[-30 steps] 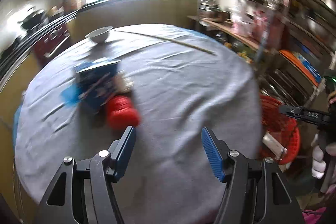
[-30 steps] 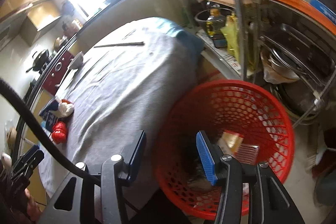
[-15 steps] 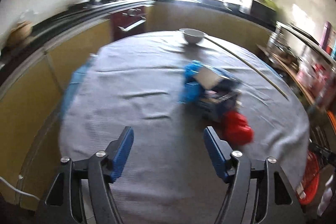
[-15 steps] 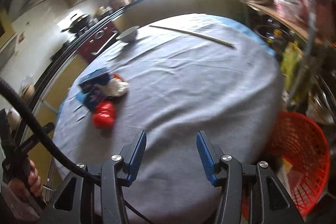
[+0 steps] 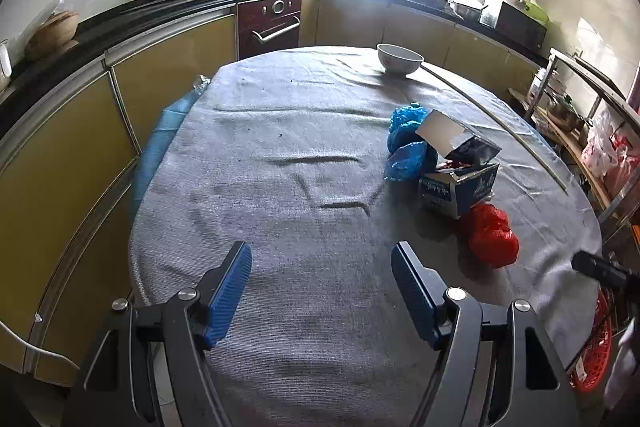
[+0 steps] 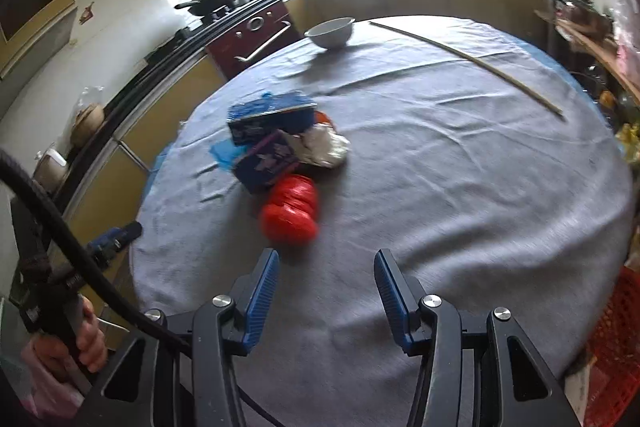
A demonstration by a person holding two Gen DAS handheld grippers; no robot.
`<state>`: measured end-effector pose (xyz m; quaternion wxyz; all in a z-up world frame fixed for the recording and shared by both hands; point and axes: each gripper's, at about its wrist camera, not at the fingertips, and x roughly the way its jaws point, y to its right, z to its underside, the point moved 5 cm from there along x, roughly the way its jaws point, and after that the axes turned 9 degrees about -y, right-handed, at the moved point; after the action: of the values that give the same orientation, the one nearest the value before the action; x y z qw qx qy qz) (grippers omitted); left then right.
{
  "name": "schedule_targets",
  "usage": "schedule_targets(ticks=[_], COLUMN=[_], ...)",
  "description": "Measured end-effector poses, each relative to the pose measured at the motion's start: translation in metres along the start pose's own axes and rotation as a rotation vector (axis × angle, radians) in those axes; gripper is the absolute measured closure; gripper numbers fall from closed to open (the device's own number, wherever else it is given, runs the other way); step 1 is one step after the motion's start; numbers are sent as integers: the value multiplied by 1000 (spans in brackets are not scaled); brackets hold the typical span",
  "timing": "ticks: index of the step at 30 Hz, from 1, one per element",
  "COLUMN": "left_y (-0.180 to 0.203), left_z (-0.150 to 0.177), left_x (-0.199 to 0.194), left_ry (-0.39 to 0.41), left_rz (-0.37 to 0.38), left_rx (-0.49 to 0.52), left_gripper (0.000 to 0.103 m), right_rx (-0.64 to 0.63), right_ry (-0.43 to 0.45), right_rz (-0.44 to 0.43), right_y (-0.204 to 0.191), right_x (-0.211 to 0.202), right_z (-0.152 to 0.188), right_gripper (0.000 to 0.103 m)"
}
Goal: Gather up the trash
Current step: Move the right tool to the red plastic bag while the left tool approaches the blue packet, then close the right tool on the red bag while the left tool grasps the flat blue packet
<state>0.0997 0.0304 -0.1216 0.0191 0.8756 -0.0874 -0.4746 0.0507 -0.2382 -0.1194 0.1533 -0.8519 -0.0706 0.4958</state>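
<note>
- Worktop (image 5: 280,187): a round surface under a wrinkled grey cloth, with yellow kitchen cabinets (image 5: 172,75) curving behind it and a dark red oven (image 5: 269,23) set among them.
- Red basket (image 5: 596,355): stands on the floor beside the worktop's right edge, seen only partly in both views; its contents cannot be made out.
- Left claw (image 5: 322,291): hovers over the near part of the cloth, its blue pads spread wide with nothing between them. In the right wrist view a person's hand (image 6: 86,341) grips its handle at lower left.
- Right claw (image 6: 326,297): also over the near cloth, pads apart and empty; the red bag lies just beyond its left pad.
- Trash cluster: sits on the worktop left of centre in the right wrist view, right of centre in the left wrist view.
- Blue carton (image 5: 460,183): flap open and standing up, printed in white on dark blue.
- Crumpled blue plastic (image 5: 408,143): touches the carton on its far left side.
- Red bag (image 5: 490,233): knotted and crumpled, against the carton's near corner.
- White wrapper (image 6: 324,147): crumpled, touching the carton; seen only from the right wrist.
- Thin stick (image 6: 468,57): lies flat across the far right of the cloth, well apart from the trash.
- White bowl (image 5: 399,58): upright at the far edge of the worktop, near one end of the stick.
</note>
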Motion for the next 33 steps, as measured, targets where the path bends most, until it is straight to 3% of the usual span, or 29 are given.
schedule_targets(ticks=[5,11,18,22,24,28,33], left_y=[-8,-13,-6,-2,1,10,31], left_z=[4,8,7,6,5,-1,-14], left_x=[6,16,15,14,14,16,23], left_ry=[-24,-53,-52,-60,-63,-76,-100], left_rz=[-1,12,27,44,54,87,159], left_rx=[-15,-41,-19,-17,-14,-1,23], left_gripper=[30,30,30,30,30,30,30], right_rx=[1,-50,-45,-22,-41,-95,-132], right_ry=[-35,-82,-102,-126,-136,-121,-83], right_rz=[-41,-24,-4,-42,-36,-85,-80], right_y=[-13,-23,-24,-25,-28,-42,-36], right_x=[20,45,75,100,107,96,66], right_z=[-7,-8,-33,-42,-39,-25,-4], right_gripper=[49,49,49,50,55,56,56])
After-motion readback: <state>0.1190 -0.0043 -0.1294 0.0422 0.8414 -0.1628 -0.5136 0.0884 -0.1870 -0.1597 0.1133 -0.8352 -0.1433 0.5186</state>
